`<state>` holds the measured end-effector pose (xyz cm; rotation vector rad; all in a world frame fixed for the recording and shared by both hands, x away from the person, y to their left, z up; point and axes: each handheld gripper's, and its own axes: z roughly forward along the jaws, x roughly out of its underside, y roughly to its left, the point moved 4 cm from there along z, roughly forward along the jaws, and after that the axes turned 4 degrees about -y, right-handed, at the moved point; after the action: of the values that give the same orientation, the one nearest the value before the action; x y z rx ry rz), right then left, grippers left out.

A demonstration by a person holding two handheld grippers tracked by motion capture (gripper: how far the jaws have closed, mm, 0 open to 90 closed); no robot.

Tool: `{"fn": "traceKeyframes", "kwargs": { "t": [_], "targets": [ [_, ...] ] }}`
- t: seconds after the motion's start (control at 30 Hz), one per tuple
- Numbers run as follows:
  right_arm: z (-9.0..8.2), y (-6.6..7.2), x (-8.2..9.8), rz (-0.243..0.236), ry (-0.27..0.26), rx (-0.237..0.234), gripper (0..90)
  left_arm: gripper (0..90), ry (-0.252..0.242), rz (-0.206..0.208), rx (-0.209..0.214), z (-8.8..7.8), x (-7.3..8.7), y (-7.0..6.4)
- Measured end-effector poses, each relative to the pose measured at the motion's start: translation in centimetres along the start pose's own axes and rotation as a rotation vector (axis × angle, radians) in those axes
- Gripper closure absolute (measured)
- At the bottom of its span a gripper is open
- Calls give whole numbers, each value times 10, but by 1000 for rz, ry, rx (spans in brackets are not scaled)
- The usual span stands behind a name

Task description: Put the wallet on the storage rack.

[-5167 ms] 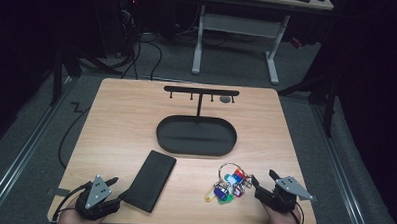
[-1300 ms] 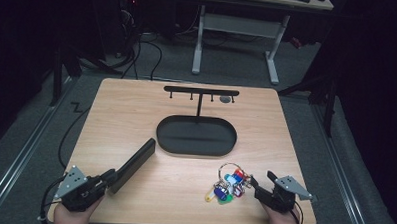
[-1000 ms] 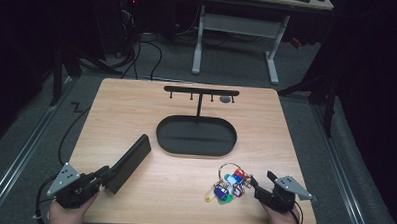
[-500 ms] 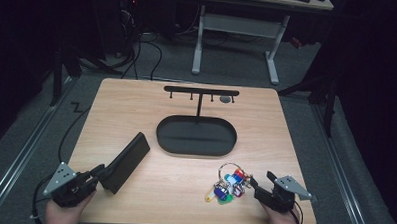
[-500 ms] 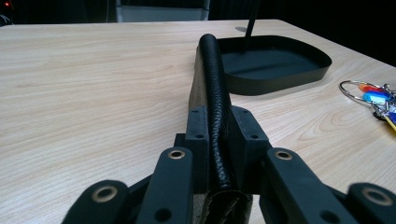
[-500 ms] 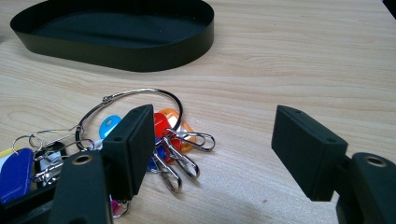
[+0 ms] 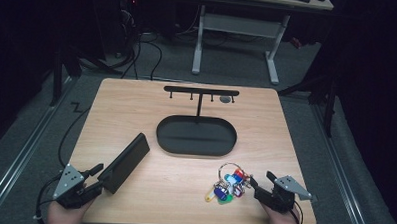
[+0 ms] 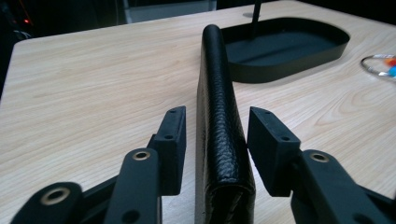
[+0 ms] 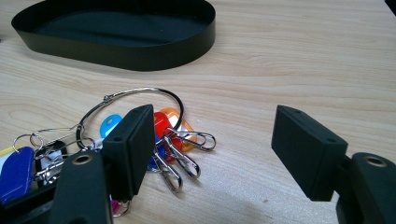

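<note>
A black leather wallet (image 7: 125, 162) stands on its long edge on the wooden table (image 7: 136, 115), left of centre. My left gripper (image 7: 96, 177) straddles its near end. Its jaws have just been opening, and in the left gripper view the wallet (image 8: 217, 93) stands between the pads with a gap on each side. A bunch of coloured keys and tags on a metal ring (image 7: 227, 185) lies at the front right. My right gripper (image 7: 260, 178) is open just right of it, one pad beside the keys (image 9: 180, 135) and nothing between the jaws.
A black oval tray (image 7: 195, 152) sits mid-table, its rim (image 9: 140, 56) just beyond the keys. A black rack with hooks (image 7: 201, 90) rises behind it. Table edges run close to both hands. Dark floor, cables and a desk frame lie beyond.
The wallet, flat at first, has been turned up onto its edge and drawn left. In the last half second the left jaws have parted from it. The right gripper has not moved.
</note>
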<state>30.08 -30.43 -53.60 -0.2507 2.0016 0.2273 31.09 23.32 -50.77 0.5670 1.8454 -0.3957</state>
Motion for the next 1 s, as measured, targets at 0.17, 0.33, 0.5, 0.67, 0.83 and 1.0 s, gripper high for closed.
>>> {"fn": "traceKeyframes", "kwargs": {
  "t": [0.17,0.33,0.5,0.67,0.83,1.0],
  "targets": [
    [0,0,0,-1,2,-1,306,539,18,42,-15,2,0,-2],
    [0,1,0,-3,4,-5,310,488,49,90,-33,4,2,-4],
    [0,1,0,-6,6,-7,313,447,80,140,-40,6,3,-8],
    [0,2,0,-9,8,-7,313,401,115,147,-33,9,4,-12],
    [1,2,0,-10,8,-9,313,380,138,142,-32,10,5,-13],
    [1,1,0,-13,2,-17,313,378,173,107,-21,16,5,-11]
  ]
}}
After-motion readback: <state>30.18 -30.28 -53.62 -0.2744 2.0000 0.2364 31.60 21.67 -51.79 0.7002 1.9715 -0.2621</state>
